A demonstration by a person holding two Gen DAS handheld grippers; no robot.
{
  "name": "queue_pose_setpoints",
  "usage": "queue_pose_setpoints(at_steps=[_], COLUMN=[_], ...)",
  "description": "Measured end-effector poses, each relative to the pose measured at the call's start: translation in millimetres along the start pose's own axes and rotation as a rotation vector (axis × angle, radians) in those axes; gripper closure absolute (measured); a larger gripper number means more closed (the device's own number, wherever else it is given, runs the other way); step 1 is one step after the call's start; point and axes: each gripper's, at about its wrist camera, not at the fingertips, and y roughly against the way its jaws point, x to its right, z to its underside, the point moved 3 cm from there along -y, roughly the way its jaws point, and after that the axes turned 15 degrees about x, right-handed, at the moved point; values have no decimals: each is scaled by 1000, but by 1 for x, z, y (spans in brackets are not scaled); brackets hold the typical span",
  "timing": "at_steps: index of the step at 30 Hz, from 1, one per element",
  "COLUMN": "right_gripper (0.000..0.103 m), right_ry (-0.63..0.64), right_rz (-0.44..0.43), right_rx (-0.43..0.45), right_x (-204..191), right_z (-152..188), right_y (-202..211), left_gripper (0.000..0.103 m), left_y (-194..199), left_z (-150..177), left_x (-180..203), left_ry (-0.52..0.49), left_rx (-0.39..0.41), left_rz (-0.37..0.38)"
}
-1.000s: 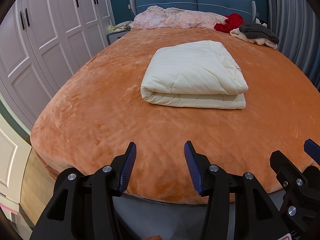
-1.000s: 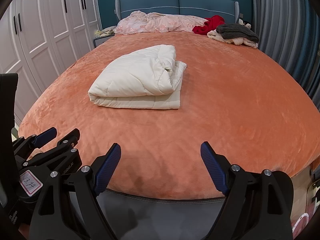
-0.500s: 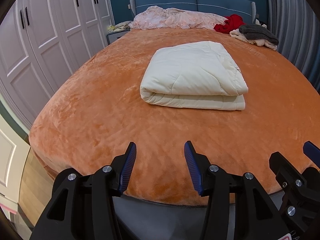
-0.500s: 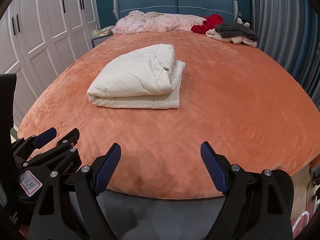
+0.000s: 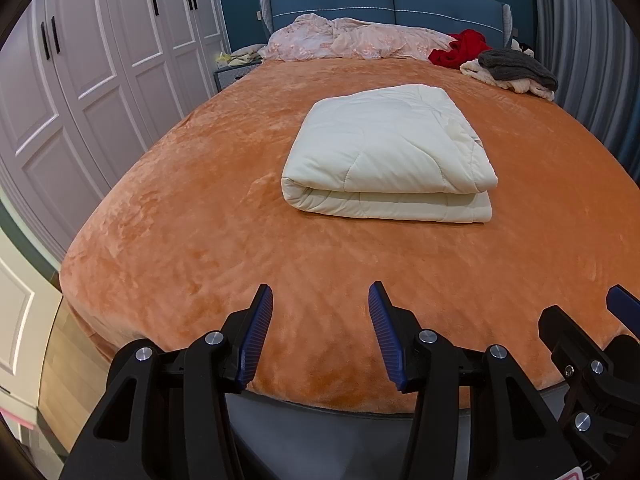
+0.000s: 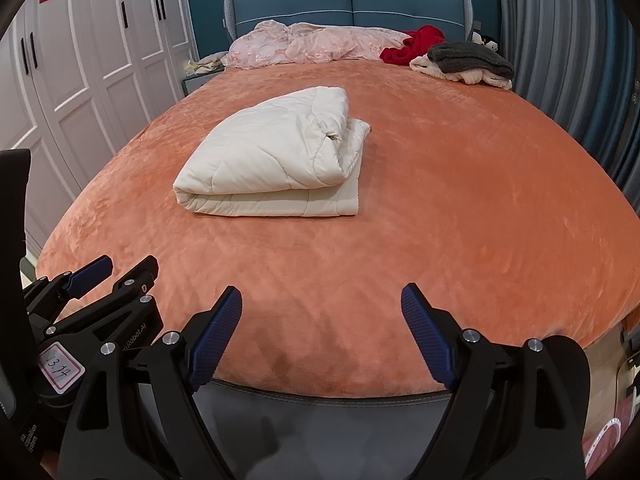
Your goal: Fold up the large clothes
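Note:
A cream quilted comforter (image 5: pixel 388 152) lies folded in a thick rectangle in the middle of the orange bed cover (image 5: pixel 200 240); it also shows in the right wrist view (image 6: pixel 272 160). My left gripper (image 5: pixel 320 300) is open and empty above the foot edge of the bed, well short of the comforter. My right gripper (image 6: pixel 322 298) is open wide and empty, also at the foot edge. The left gripper shows at the lower left of the right wrist view (image 6: pixel 116 272).
A pink blanket (image 5: pixel 360 40), a red garment (image 5: pixel 460 50) and a grey and cream clothes pile (image 5: pixel 512 70) lie at the headboard. White wardrobes (image 5: pixel 100 60) stand along the left. Grey curtains (image 6: pixel 560 40) hang on the right. A nightstand (image 5: pixel 232 72) is beside the bed.
Both views have shifted very slightly; the comforter sits a touch lower in the left wrist view. Both grippers remain open and empty.

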Motion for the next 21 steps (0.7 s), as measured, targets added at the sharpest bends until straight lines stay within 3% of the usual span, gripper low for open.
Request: queue_pose_setpoints(at_steps=[21], right_gripper=[24], right_ry=[-1], right_rz=[7], right_rx=[-2], right_x=[-3], right_z=[0], right_y=[0], left_gripper=[54], left_y=[0], left_z=[1], left_x=[0], left_ry=[6], left_rx=[-7], left_rz=[-12])
